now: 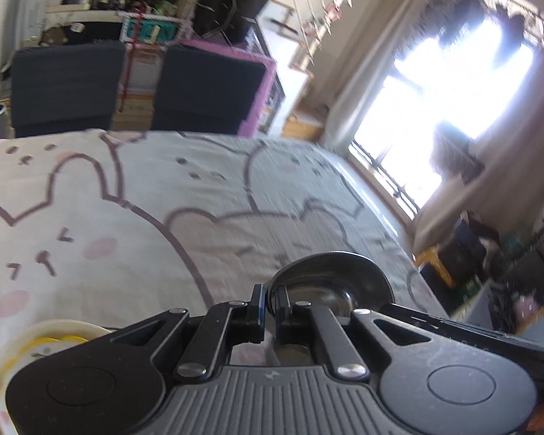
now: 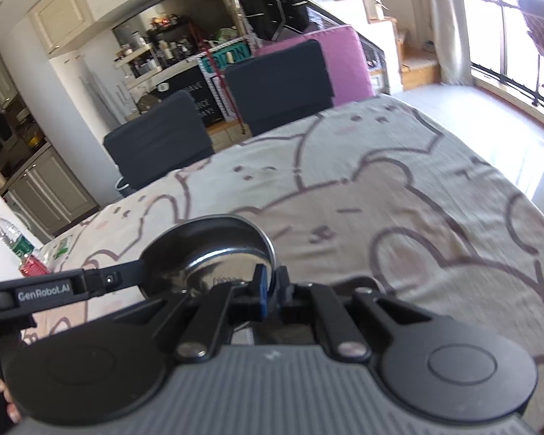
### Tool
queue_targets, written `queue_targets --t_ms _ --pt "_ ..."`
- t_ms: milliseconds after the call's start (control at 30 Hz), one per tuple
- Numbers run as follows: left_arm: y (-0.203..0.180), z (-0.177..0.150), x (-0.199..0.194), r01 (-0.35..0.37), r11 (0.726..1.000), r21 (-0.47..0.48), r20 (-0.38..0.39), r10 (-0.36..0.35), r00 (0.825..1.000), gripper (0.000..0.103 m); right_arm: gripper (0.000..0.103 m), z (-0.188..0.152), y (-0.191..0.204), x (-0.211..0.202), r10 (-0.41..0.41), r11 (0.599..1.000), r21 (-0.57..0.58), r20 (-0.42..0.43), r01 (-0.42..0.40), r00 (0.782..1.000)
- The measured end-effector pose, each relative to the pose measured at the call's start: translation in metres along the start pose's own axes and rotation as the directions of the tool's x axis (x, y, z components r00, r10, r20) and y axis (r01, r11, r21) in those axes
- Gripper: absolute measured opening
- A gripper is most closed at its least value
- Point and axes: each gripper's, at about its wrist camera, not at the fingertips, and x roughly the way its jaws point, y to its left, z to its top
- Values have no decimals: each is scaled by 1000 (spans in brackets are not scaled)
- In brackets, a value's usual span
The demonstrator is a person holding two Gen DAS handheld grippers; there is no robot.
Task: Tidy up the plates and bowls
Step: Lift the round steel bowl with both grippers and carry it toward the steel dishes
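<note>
Tablecloth point(image 2: 399, 195) bear-printed | chairs point(image 2: 279, 83) behind | claws point(image 1: 270, 308) point(image 2: 270, 291) pinching steel bowl point(image 2: 214, 253)

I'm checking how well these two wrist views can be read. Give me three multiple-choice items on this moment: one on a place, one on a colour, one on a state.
1. Where does the cream plate with the yellow ring lie in the left wrist view?
A. lower left corner
B. upper right
C. centre

2. What colour are the chairs behind the table?
A. white
B. dark
C. red

3. How does the right gripper stand?
A. wide open
B. out of view
C. shut on the metal bowl's rim

A: the plate sits beside the left gripper.
B: both chairs are dark.
C: the right gripper clamps the metal bowl.
</note>
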Motion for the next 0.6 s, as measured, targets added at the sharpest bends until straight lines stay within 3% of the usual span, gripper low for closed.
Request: queue_targets --t_ms 200,400,600 --pt "-17 -13 25 12 998 65 -75 -7 997 5 6 -20 -25 -3 -37 997 66 -12 38 999" --pt "-22 -18 44 33 997 73 -128 -23 992 5 6 -28 -40 -5 -58 992 107 -30 61 998" --pt "-25 -22 60 29 995 98 -178 -11 984 5 6 -34 -48 -6 -86 991 100 -66 92 994"
